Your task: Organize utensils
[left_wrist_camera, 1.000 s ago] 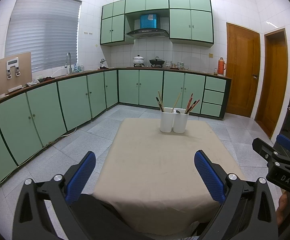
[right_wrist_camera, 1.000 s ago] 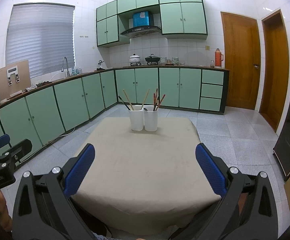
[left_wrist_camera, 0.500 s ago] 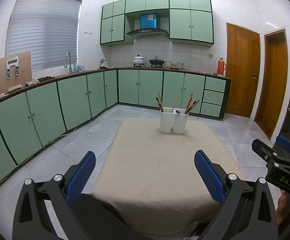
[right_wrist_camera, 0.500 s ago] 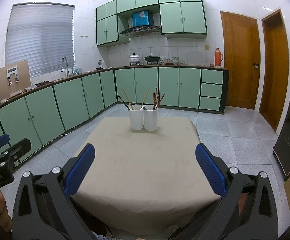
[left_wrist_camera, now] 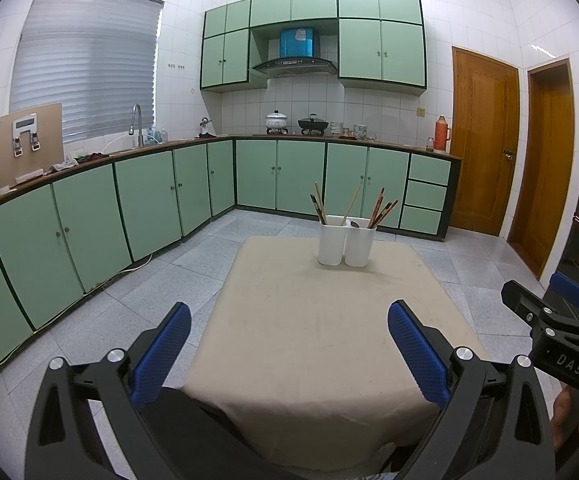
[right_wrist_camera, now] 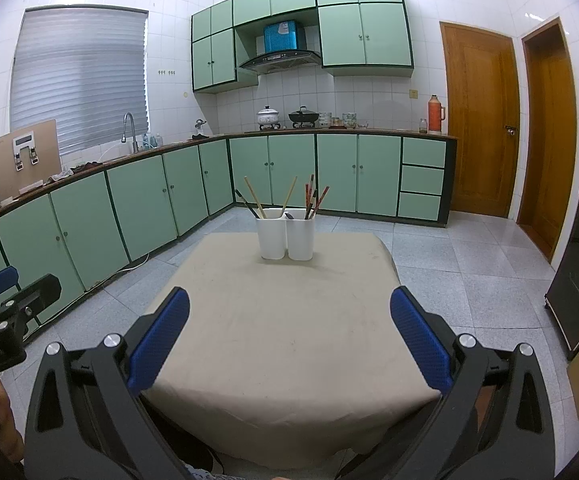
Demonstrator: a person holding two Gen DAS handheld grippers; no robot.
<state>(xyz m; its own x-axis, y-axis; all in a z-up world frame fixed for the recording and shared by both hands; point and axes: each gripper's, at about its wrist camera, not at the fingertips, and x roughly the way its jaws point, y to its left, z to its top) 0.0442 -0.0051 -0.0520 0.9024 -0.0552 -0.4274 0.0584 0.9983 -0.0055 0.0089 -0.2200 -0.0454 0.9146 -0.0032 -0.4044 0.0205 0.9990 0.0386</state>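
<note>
Jaws: both pairs stand wide apart and hold nothing. The left gripper (left_wrist_camera: 289, 350), black with blue ribbed pads, hangs over the near edge of the table; the right gripper (right_wrist_camera: 289, 344), of the same make, does likewise just beside it.

Table: a square table under a plain beige cloth (left_wrist_camera: 329, 320), in the middle of a tiled kitchen floor. No utensil lies loose on the cloth in either view.

Holders: two white plastic utensil cups (left_wrist_camera: 346, 242) stand upright and touching, side by side, near the far edge of the table, well apart from both grippers.

Left cup: pale wooden chopsticks (right_wrist_camera: 254, 196) and at least one dark-tipped stick lean out of it.

Right cup: reddish-brown chopsticks (left_wrist_camera: 381, 212) lean out of it, and a small dark spoon bowl (left_wrist_camera: 354, 224) shows at the rim between the cups.

Progress: every utensil in view already stands in a cup, the pale sticks on one side and the reddish ones on the other. This fits a sorting that is finished; it fits equally a set waiting to be taken out and rearranged. The pictures do not settle which.

Surroundings: green cabinets (right_wrist_camera: 89, 224) line the walls.
</note>
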